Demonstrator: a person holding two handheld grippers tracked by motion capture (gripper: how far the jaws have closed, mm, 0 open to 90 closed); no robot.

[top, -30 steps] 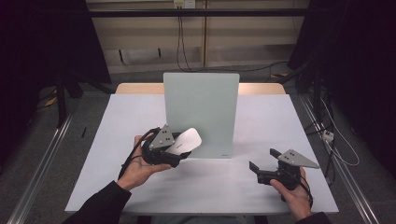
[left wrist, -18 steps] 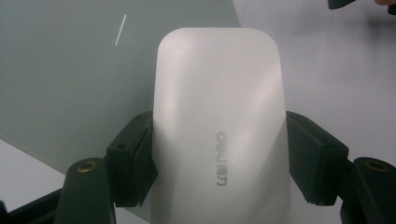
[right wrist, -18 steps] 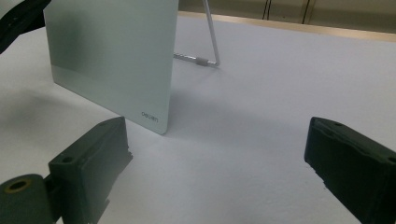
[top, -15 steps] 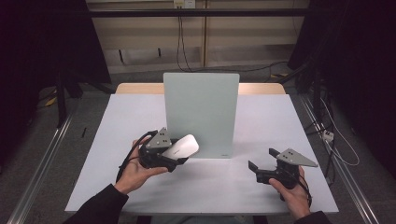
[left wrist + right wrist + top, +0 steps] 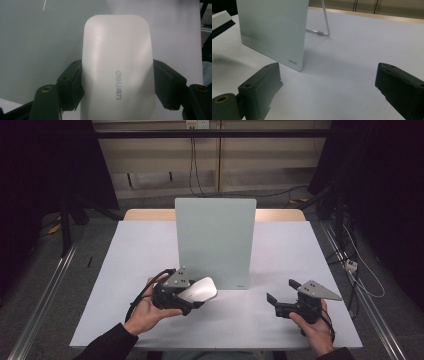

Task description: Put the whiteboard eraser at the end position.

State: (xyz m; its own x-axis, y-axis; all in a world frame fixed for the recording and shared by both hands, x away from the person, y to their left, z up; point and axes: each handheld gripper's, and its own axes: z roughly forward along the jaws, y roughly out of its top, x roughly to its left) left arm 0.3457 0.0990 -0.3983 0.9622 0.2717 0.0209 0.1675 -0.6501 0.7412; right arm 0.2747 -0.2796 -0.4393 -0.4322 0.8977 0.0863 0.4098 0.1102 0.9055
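Note:
A white rounded eraser-like block [image 5: 198, 290] marked "deli" [image 5: 117, 62] is clamped between the jaws of my left gripper [image 5: 192, 297], held just above the table in front of the board's lower left corner. A pale green upright board [image 5: 215, 242] stands on a wire prop in the middle of the table [image 5: 272, 30]. My right gripper [image 5: 282, 292] rests low at the front right, open, with nothing between its black jaws [image 5: 329, 85]; it points toward the board's lower right corner.
The white tabletop [image 5: 300, 250] stretches behind and beside the board. The wire prop [image 5: 324, 22] sticks out behind the board. Metal rails [image 5: 45, 290] run along both sides of the table, and cables lie on the floor at the right.
My left gripper with the white block has drifted slightly down and toward me. The right gripper has stayed in place.

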